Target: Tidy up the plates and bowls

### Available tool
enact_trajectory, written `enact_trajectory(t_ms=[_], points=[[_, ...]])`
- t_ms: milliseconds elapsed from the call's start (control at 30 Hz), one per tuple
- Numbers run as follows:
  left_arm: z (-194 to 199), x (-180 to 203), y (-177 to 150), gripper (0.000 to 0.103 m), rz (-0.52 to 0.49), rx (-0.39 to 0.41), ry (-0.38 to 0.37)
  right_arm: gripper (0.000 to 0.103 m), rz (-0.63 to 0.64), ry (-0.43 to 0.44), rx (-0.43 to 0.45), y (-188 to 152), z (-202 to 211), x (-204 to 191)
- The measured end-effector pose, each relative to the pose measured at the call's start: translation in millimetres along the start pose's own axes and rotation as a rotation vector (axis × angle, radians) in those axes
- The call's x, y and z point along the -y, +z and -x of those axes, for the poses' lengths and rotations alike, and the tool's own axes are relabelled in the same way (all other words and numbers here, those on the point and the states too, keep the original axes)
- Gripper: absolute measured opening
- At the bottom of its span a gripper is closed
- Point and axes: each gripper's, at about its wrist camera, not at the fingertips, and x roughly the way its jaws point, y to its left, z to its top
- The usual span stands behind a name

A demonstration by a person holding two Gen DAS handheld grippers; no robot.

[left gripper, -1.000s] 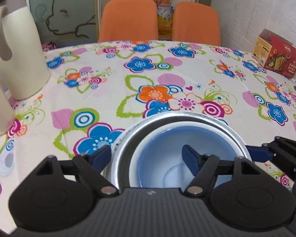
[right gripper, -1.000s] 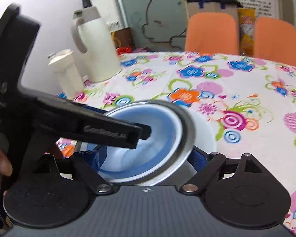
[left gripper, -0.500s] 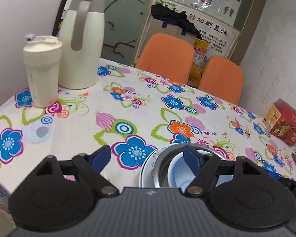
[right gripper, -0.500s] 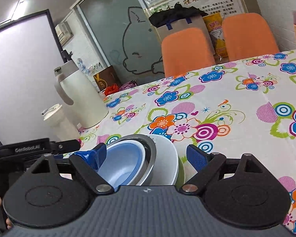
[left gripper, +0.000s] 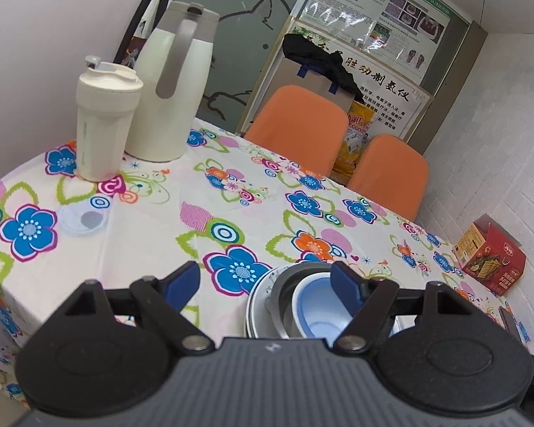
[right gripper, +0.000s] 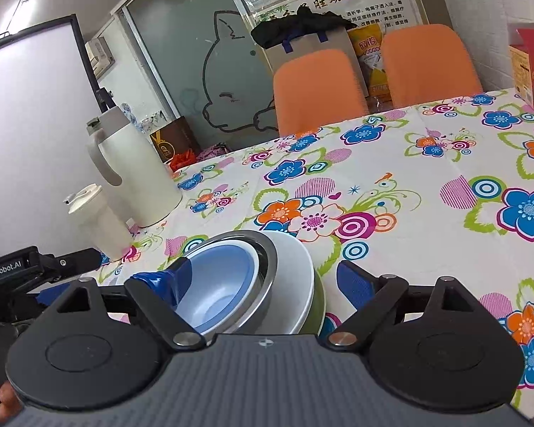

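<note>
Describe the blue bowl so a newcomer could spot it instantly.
On the floral tablecloth, near the edge closest to the cameras, sits one nested stack of dishes. A white plate lies under a steel bowl. The blue bowl sits innermost, the only pale blue piece, with a white rim.

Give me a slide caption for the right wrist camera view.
Open right gripper above a blue bowl nested in a steel bowl on stacked plates.

A small bowl [right gripper: 217,284] is sitting inside a larger bowl [right gripper: 267,267], which is resting on stacked plates [right gripper: 302,284] near the surface's [right gripper: 409,213] front edge. A tumbler [right gripper: 99,224] is standing just before a jug [right gripper: 135,174] at the far left, and a box [left gripper: 489,254] is lying far right.
</note>
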Motion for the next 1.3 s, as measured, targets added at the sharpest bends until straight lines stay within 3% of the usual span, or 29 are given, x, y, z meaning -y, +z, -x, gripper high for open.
enact_trajectory(t_ms=[467, 700, 833, 1033, 1300], points=[[56.3, 34.6, -29.6, 0.075, -0.066, 0.085, -0.072, 0.076, -0.027, -0.013, 0.122, -26.4, 68.6, 7.0], [75.3, 53.3, -64.2, 0.076, -0.121, 0.061, -0.128, 0.076, -0.080, -0.066, 0.184, -58.0, 109.7, 22.8], [77.8, 58.8, -85.2, 0.076, -0.154, 0.003, -0.141, 0.076, -0.077, -0.085, 0.194, -77.7, 124.9, 25.8], [71.4, 66.8, -115.9, 0.076, -0.199, -0.074, -0.081, 0.076, -0.051, -0.109, 0.171, -104.3, 135.7, 26.8], [84.9, 88.0, -145.0, 0.079, -0.275, -0.084, -0.053, 0.076, -0.003, -0.215, 0.294, -126.5, 179.0, 27.2]])
